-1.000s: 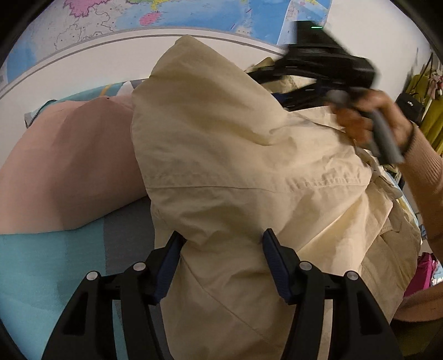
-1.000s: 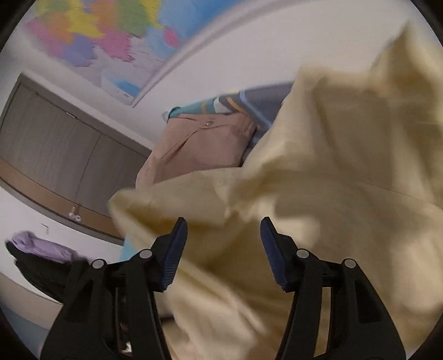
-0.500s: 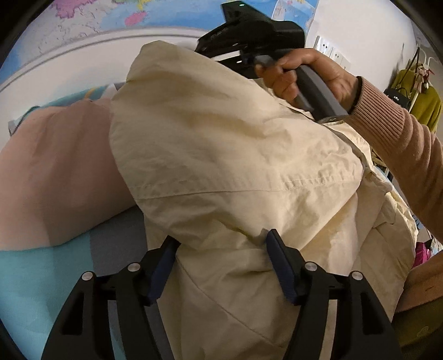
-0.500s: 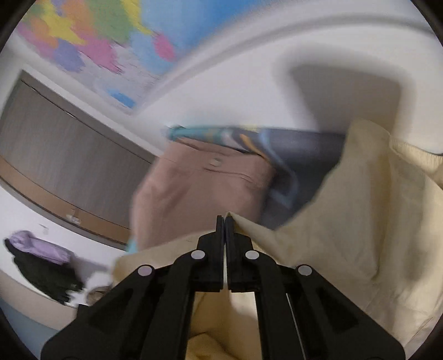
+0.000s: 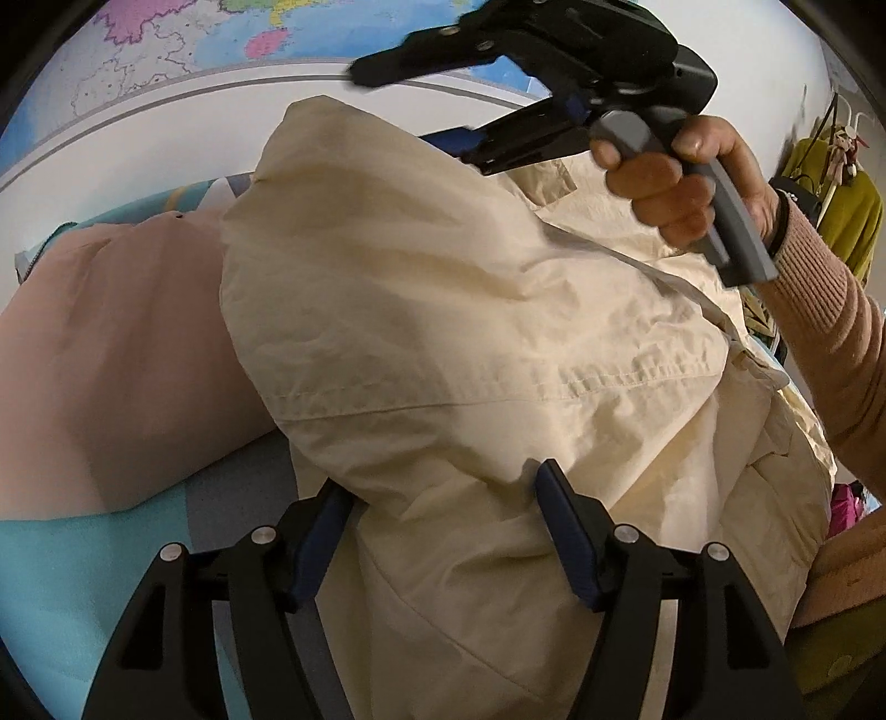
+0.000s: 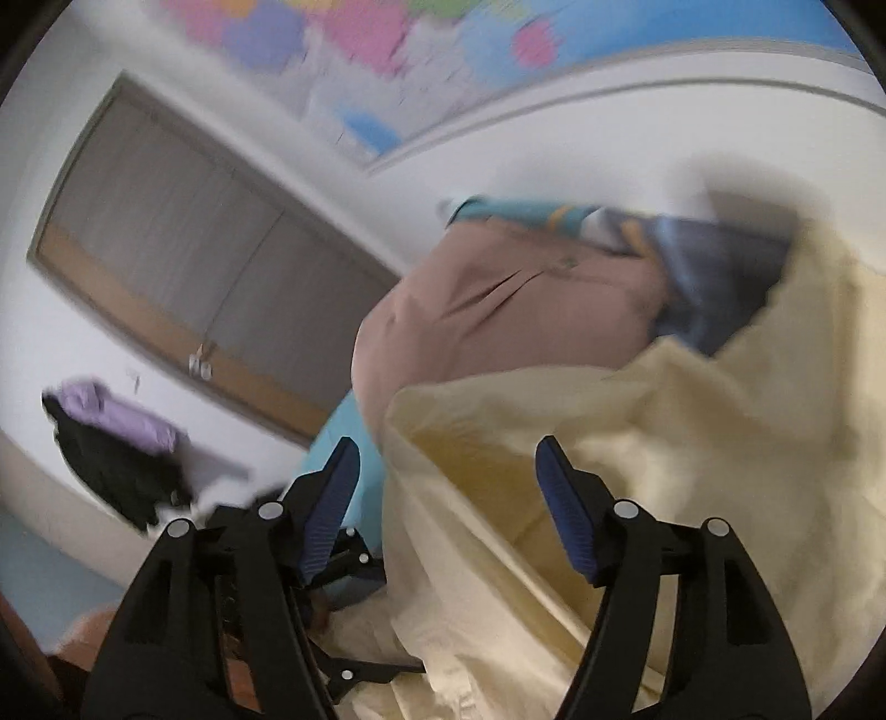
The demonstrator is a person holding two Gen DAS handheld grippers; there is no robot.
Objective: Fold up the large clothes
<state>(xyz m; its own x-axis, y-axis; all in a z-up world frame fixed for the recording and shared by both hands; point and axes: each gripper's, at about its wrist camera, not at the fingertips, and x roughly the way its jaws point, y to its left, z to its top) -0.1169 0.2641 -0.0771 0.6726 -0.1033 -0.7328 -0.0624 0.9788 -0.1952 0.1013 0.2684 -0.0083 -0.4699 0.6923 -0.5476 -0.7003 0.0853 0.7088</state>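
A large cream jacket [image 5: 470, 310] lies bunched on the bed and fills most of the left wrist view. My left gripper [image 5: 443, 498] is open, its blue-padded fingers straddling a fold of the jacket's near edge. My right gripper [image 5: 421, 105], held in a hand, hovers open above the jacket's far top edge. In the right wrist view the right gripper [image 6: 443, 482] is open over the cream jacket [image 6: 637, 471], with nothing clamped.
A pink garment [image 5: 111, 343] lies to the left on the turquoise and grey bed cover [image 5: 66, 581]. A wall map [image 5: 221, 44] hangs behind. Green clothes [image 5: 847, 221] hang at the right. A dark and lilac pile [image 6: 111, 443] and a cupboard [image 6: 194, 266] stand at the left.
My right gripper was shut on the jacket's edge half a second ago; it has opened, let go and lifted. The left gripper has stayed open around the fold.
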